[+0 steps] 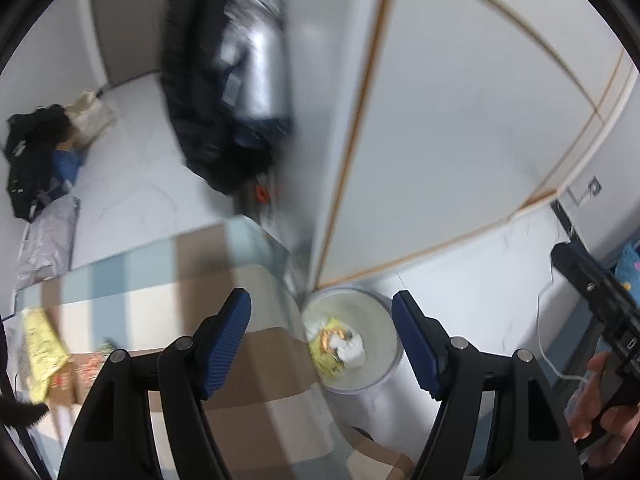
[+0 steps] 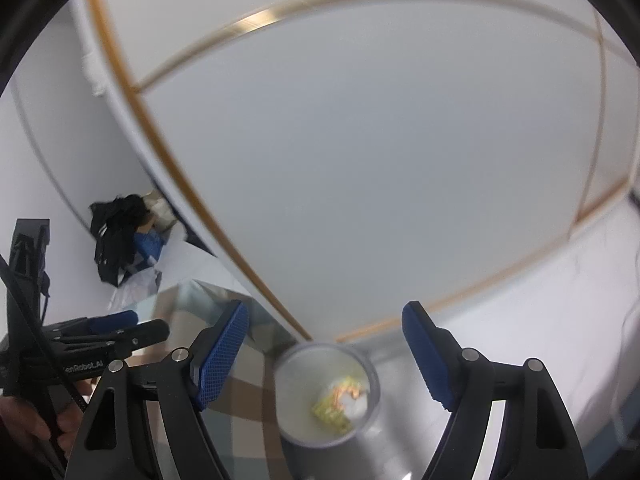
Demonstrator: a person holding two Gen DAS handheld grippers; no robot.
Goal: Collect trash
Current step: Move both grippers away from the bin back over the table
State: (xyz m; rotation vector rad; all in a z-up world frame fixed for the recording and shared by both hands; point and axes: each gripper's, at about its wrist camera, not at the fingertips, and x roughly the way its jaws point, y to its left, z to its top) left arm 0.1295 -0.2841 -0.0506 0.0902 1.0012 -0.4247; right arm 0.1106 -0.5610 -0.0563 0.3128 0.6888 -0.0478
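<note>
A round pale bin [image 1: 344, 304] stands on the floor beside the table corner. In it lie a yellow wrapper [image 1: 326, 354] and a crumpled white wad [image 1: 352, 354]. My left gripper [image 1: 322, 340] hangs above the bin, open, with nothing between its blue pads. In the right wrist view the same bin [image 2: 304, 392] sits below, with the yellow and white trash [image 2: 340, 400] in it. My right gripper [image 2: 326, 354] is open over it and holds nothing. Another yellow wrapper [image 1: 40, 348] lies on the table at the left.
A table with a checked cloth under glass [image 1: 168, 272] lies left of the bin. A white cabinet with gold trim [image 1: 460, 120] rises behind it. Dark coats [image 1: 216, 80] hang at the back. A black bag [image 1: 32, 160] lies on the floor, and a white cable [image 1: 542, 320] trails at the right.
</note>
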